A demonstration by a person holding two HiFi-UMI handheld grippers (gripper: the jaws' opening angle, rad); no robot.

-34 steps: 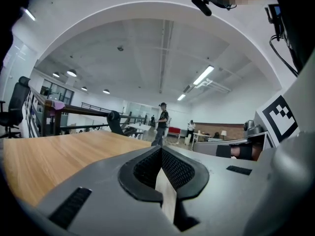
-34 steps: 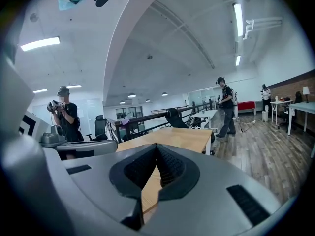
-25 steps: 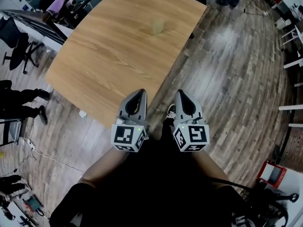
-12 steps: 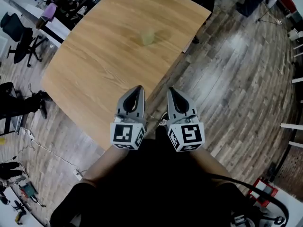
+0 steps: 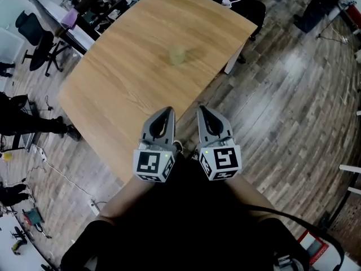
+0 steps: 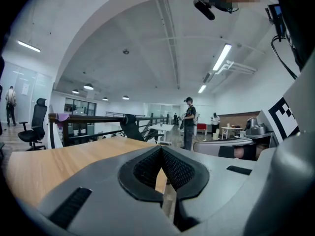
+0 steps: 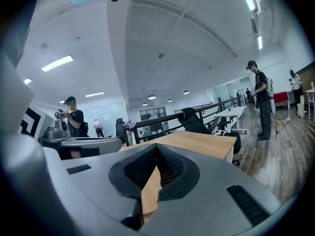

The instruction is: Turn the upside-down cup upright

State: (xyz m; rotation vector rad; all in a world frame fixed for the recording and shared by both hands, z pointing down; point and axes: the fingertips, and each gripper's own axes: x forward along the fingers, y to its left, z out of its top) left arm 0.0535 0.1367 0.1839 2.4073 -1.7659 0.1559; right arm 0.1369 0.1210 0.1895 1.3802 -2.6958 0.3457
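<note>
A small pale yellow-green cup stands on the wooden table, toward its far half; it is too blurred to tell which way up it is. My left gripper and right gripper are side by side at the table's near corner, both shut and empty, well short of the cup. In the left gripper view the grey jaws meet over the tabletop. The right gripper view shows its jaws closed too, with the table beyond. The cup is hidden in both gripper views.
Wooden plank floor surrounds the table. Black office chairs and desks stand at the far left. People stand in the room: one in the left gripper view, another in the right gripper view. Cables lie on the floor at the left.
Both grippers have moved together along the table's near edge, and the table and cup have shifted in the head view. Both jaws stay shut.
</note>
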